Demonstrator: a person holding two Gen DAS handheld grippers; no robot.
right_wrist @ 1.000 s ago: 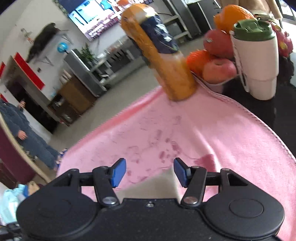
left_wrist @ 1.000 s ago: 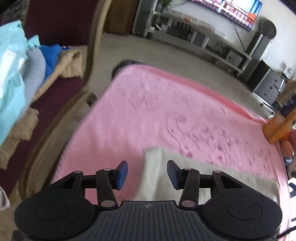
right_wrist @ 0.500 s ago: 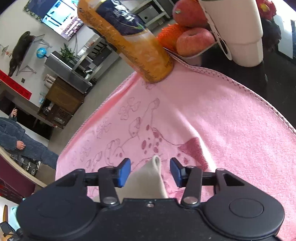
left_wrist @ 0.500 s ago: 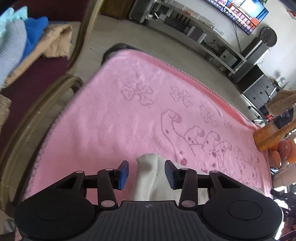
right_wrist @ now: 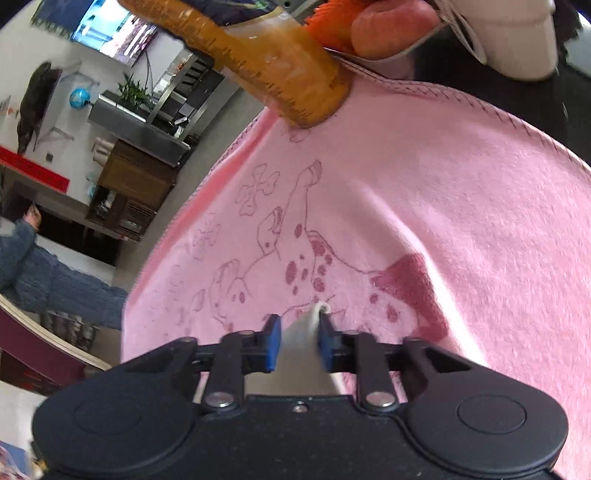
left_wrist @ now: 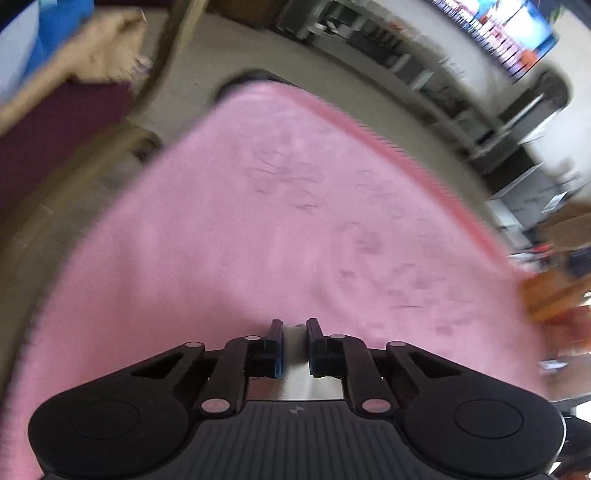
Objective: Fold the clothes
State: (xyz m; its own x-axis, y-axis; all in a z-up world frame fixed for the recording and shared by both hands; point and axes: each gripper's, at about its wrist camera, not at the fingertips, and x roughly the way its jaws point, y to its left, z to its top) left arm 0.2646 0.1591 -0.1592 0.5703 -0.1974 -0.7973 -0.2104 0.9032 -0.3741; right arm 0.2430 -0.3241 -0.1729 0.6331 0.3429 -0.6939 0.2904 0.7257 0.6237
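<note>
Both just closed on the cream cloth (right_wrist: 303, 332) lying at the near edge of the pink towel (right_wrist: 443, 206): left gripper (left_wrist: 294, 334) and right gripper (right_wrist: 300, 328) each pinching one corner. Far right on the towel, an orange bottle (right_wrist: 280, 74), then a fruit bowl (right_wrist: 384, 33) and a white cup (right_wrist: 517, 40). No readable writing anywhere.

Two grippers, left (left_wrist: 294, 326) and right (right_wrist: 297, 325). One cream garment (right_wrist: 300, 345), one pink blanket (right_wrist: 424, 206). One orange bottle (right_wrist: 280, 70), one white cup (right_wrist: 517, 44), one fruit bowl (right_wrist: 384, 61). One television (right_wrist: 114, 35), one wooden cabinet (right_wrist: 129, 188), one bystander (right_wrist: 48, 273).
</note>
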